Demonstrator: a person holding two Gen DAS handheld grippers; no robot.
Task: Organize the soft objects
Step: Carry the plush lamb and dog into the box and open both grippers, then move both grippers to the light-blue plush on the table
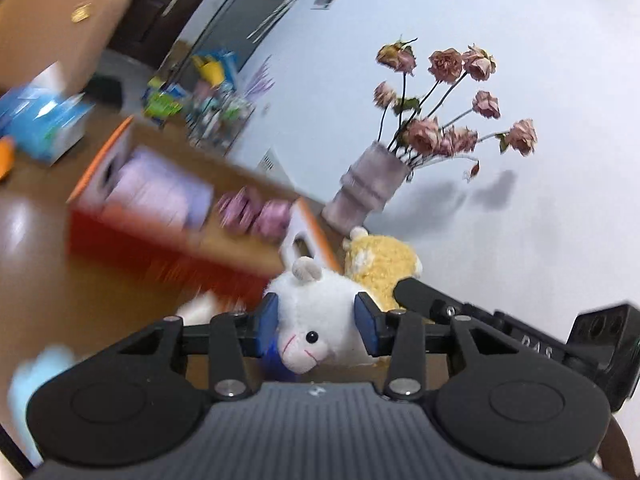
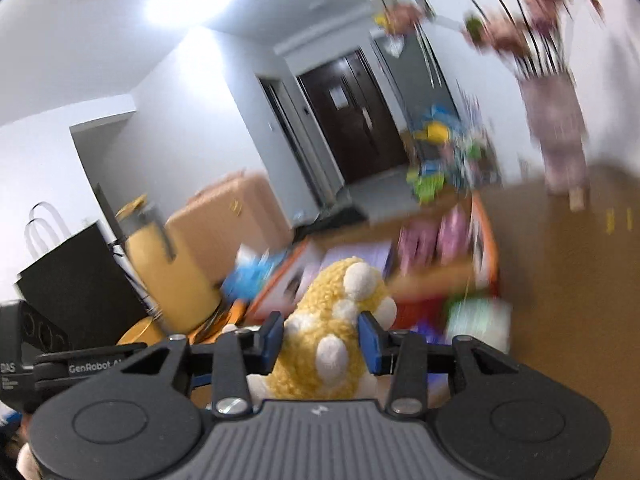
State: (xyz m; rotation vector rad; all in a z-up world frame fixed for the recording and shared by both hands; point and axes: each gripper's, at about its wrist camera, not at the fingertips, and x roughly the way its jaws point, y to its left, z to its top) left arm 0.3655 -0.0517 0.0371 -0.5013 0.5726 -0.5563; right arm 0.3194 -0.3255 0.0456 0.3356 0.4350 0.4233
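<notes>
A white plush animal with a pink snout is clamped between the blue pads of the left gripper, head toward the camera, raised off the brown wooden table. A yellow fleecy plush toy with white spots is gripped likewise by the right gripper. Beyond both, an orange-edged cardboard box is seen, blurred.

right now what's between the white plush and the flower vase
In the left wrist view, the yellow plush sits between the white plush and the vase, with the right gripper's black finger reaching onto it.
</notes>
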